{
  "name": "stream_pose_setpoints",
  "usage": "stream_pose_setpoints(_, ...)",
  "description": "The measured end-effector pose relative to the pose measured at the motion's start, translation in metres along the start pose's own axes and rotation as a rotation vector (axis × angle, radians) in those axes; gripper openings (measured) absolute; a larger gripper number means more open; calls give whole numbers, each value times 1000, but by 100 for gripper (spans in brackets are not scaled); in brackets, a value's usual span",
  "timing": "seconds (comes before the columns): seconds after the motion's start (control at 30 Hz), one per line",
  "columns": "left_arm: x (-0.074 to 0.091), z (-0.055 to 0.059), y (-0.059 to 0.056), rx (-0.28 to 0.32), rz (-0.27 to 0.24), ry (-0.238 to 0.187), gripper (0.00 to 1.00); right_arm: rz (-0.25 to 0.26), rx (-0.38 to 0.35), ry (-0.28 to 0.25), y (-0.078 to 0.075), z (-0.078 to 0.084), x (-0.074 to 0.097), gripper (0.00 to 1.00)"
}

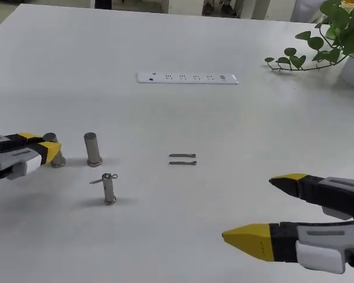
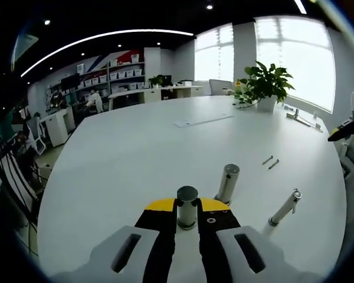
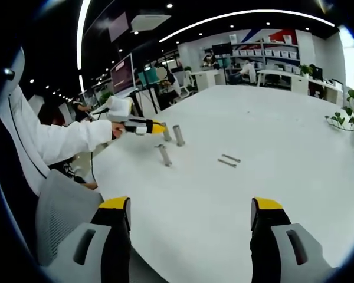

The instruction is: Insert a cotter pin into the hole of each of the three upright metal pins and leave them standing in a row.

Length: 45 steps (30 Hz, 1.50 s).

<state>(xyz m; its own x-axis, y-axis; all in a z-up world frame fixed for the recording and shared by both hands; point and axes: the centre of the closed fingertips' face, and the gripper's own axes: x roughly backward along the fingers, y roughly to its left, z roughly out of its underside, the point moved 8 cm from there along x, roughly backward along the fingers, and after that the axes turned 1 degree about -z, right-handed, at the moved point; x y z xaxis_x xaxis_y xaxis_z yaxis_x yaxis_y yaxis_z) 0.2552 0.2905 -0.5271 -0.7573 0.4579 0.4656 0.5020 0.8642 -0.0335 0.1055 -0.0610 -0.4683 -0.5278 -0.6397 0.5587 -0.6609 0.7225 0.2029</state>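
Observation:
Three metal pins stand at the left of the white table. My left gripper (image 1: 47, 151) is shut on the leftmost pin (image 1: 58, 158), which shows between its yellow-tipped jaws in the left gripper view (image 2: 187, 197). A bare second pin (image 1: 92, 148) stands just right of it. The third pin (image 1: 109, 188), nearer me, has a cotter pin through its head. Two loose cotter pins (image 1: 183, 159) lie side by side mid-table. My right gripper (image 1: 248, 207) hovers open at the lower right, well away from them, with nothing between its jaws (image 3: 190, 206).
A white power strip (image 1: 187, 78) lies further back on the table (image 1: 165, 35). A potted plant (image 1: 336, 35) trails over the far right corner. In the right gripper view, a white sleeve (image 3: 59, 141) and a grey chair (image 3: 59, 206) sit at the table's left edge.

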Motion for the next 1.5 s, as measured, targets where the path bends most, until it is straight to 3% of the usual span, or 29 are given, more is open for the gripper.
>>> stream_pose_setpoints(0.03, 0, 1, 0, 34, 8, 0, 10, 0, 0, 1, 1, 1, 0, 81)
stream_pose_setpoints(0.23, 1, 1, 6, -2, -16, 2, 10, 1, -15, -3, 4, 4, 0, 80)
stream_pose_setpoints(0.5, 5, 1, 9, 20, -53, 6, 9, 7, -16, -14, 4, 4, 2, 79)
stream_pose_setpoints(0.73, 23, -4, 5, 7, -51, -2, 9, 7, -16, -26, 5, 2, 2, 79)
stream_pose_setpoints(0.83, 27, 3, 2, -27, -36, 38, 9, 2, -20, -25, 6, 3, 1, 79)
stream_pose_setpoints(0.87, 28, 2, 2, -21, -40, 17, 9, 2, -19, -23, 7, 3, 1, 79)
stream_pose_setpoints(1.13, 31, 4, 0, -30, -35, 14, 9, -2, -14, -27, 10, 3, 2, 79)
stream_pose_setpoints(1.23, 31, 5, 0, -53, -32, -7, 9, -1, -17, -30, 10, 3, 3, 79)
stream_pose_setpoints(1.27, 30, 6, 0, 37, -47, -32, 9, 0, -17, -29, 10, 4, 3, 79)
stream_pose_setpoints(1.3, 29, 6, 1, 46, -44, -48, 10, 0, -17, -28, 10, 4, 3, 79)
stream_pose_setpoints(1.33, 30, 8, 2, 19, -46, -53, 10, 3, -20, -30, 10, 5, 3, 79)
stream_pose_setpoints(1.5, 28, 7, 2, 9, -40, -68, 10, 5, -29, -39, 8, 5, 4, 78)
